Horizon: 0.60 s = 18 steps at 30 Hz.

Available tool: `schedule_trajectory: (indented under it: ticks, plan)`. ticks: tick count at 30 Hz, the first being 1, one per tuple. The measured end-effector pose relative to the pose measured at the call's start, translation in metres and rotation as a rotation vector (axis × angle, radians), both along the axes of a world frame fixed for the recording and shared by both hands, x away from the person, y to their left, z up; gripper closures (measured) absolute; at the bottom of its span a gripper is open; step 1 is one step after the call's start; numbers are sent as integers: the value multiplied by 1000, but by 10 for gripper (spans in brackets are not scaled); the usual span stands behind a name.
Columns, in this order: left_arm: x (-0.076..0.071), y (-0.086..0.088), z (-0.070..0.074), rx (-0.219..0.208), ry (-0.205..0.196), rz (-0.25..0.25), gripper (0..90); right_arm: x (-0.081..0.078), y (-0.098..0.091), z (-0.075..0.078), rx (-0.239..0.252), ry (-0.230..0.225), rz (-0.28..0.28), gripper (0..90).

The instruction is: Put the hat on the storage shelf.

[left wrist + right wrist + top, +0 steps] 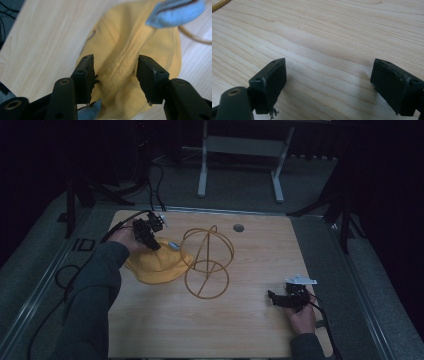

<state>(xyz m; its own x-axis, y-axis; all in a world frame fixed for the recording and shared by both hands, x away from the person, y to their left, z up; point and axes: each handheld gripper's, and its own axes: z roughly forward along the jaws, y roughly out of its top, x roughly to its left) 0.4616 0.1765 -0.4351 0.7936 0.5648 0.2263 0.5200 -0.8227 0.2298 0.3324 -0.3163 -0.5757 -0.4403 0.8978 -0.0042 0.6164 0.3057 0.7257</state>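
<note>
**Left claw poised over yellow hat, not yet pinched**

Risk first: w/ jaws straddling only a raised fold, could have closed on one thin layer & dragged the soft yellow fabric hat point(130, 57) across the table instead of lifting it. Could also have snagged the light blue cloth tag point(175, 12) or pulled the brim into the yellow wire dome-shaped stand point(207, 262) just beside it, tipping that frame. Cause in each case: shallow bite, off-centre on the crown seam.

Left gripper point(115, 75) seen part open, jaws apart on either side of the hat's stitched seam ridge, fabric between them. Pads apparently not pressing on it, though left pad sat v. close to the cloth. In high view, left gripper point(145, 232) held over hat's far-left edge, angled down.

Hat point(155, 262) lay crumpled on the pale wooden table point(240, 320), left of centre, touching or nearly touching the wire stand on its right.

Right gripper point(328, 82) wide open, nothing between jaws, bare wood below. In high view parked near table's right edge point(280, 299), well apart from hat.
</note>
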Motion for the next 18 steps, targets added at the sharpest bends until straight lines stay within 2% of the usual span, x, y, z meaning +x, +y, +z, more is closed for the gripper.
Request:
schedule_trajectory:
  ticks: [8,13,18]
  plan:
    - [-2,-5,-3,57,8,-26,743,0,0,0,0,0,0,133]
    - [-6,-5,0,84,3,-39,807,0,0,0,1,0,-1,133]
    - [-9,-1,4,74,14,-34,830,0,0,0,3,0,-2,133]
